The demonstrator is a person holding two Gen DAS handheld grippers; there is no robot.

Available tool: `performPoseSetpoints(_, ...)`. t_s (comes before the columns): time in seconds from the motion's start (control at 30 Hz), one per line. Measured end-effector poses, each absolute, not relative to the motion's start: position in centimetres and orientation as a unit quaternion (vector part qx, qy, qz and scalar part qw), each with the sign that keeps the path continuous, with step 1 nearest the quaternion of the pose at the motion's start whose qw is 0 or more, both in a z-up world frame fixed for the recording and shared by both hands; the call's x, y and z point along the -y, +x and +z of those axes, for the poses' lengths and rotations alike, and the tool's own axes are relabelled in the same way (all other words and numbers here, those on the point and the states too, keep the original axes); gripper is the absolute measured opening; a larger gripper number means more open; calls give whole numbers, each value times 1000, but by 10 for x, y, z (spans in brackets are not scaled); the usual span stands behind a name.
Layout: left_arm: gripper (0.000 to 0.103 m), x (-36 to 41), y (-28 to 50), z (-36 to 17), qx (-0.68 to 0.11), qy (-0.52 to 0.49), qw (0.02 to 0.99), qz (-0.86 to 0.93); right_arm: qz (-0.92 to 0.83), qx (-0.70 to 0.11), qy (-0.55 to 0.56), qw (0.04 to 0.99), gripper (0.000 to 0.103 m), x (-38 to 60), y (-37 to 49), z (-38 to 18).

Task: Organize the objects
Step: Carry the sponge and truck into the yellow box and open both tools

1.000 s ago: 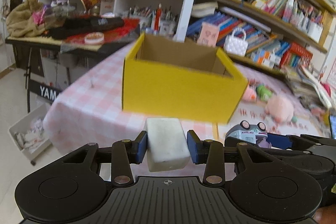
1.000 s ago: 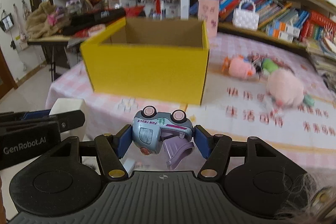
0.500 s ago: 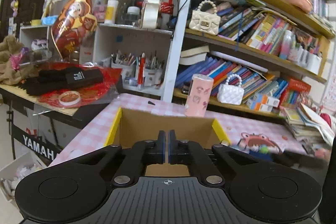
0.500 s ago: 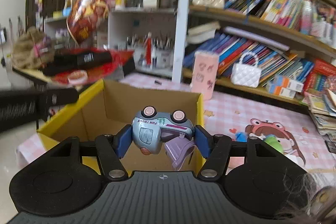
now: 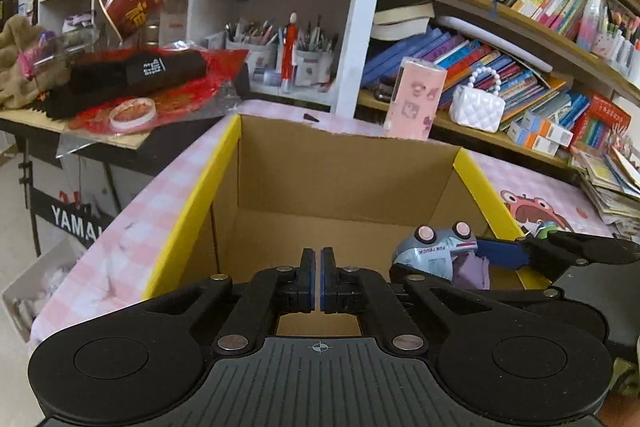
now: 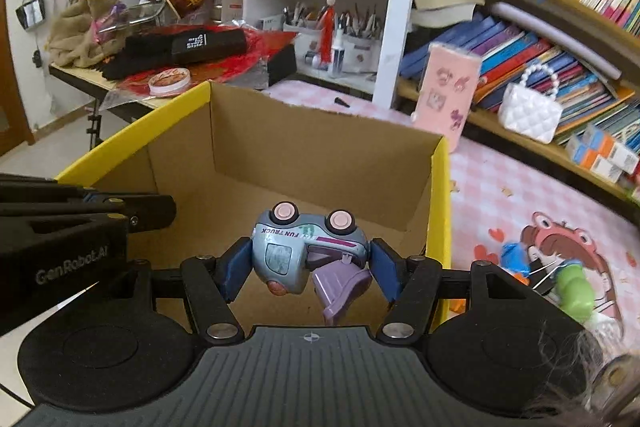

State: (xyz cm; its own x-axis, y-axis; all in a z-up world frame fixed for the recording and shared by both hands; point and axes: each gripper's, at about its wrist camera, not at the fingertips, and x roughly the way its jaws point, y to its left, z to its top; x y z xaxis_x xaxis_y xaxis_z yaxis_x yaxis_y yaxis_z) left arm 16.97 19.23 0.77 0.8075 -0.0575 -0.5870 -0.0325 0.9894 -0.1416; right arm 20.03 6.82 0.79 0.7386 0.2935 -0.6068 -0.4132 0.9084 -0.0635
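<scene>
Two grippers over a yellow box, one empty, one holding a toy truck

From the left wrist, the left gripper (image 5: 319, 277) hangs above the open yellow box (image 5: 182, 219) on the pink checked tablecloth (image 5: 120, 247), its jaws together with nothing between them; the right gripper (image 5: 444, 263) reaches in from the right with the toy truck (image 5: 430, 255). From the right wrist, the right gripper (image 6: 308, 265) is clamped on the grey-blue toy truck (image 6: 304, 251), which is upside down, wheels up, above the inside of the box (image 6: 438, 211); the left gripper's black body (image 6: 68, 227) shows at the left edge
</scene>
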Motion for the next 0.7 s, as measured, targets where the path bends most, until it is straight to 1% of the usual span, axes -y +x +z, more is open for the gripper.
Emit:
performPoseSetpoints(0.03, 1, -191, 171, 7, -314, -65, 947, -5, 198, -311, -96, 924, 61, -67, 204, 7)
performPoseSetpoints(0.17, 1, -187, 176, 0, -335, -49, 941, -1, 226, -312, -148, 911, 61, -68, 219, 6)
performPoseSetpoints(0.3, 1, -181, 178, -3, -336, -36, 941, -3, 252, -314, -164, 901, 61, -65, 233, 5)
performPoseSetpoints(0.33, 3, -181, 179, -3, -336, -38, 941, -2, 258, -314, -168, 898, 61, -65, 237, 5)
performPoseSetpoints(0.4, 16, -183, 182, -3, -339, -44, 940, 2, 268, -318, -176, 892, 61, -65, 243, 6)
performPoseSetpoints(0.43, 33, -184, 183, -4, -337, -44, 940, 10, 271, -319, -178, 891, 62, -65, 246, 6)
performPoseSetpoints(0.47, 37, -185, 182, -3, -332, -44, 942, 23, 271, -318, -180, 891, 62, -65, 246, 6)
performPoseSetpoints(0.53, 40, -187, 177, 1, -321, -56, 945, 14, 265, -320, -179, 892, 63, -65, 245, 7)
performPoseSetpoints(0.57, 40, -188, 174, 3, -316, -60, 947, 13, 262, -319, -178, 893, 67, -64, 243, 8)
performPoseSetpoints(0.6, 46, -189, 171, 5, -309, -62, 949, 12, 254, -312, -177, 898, 71, -63, 241, 10)
performPoseSetpoints(0.63, 52, -191, 165, 10, -297, -64, 953, 16, 244, -303, -171, 905, 79, -62, 236, 12)
performPoseSetpoints(0.67, 68, -192, 159, 14, -285, -66, 956, 21, 235, -296, -160, 912, 79, -58, 232, 15)
performPoseSetpoints(0.7, 75, -194, 149, 19, -266, -72, 961, 27, 231, -291, -144, 917, 79, -55, 228, 19)
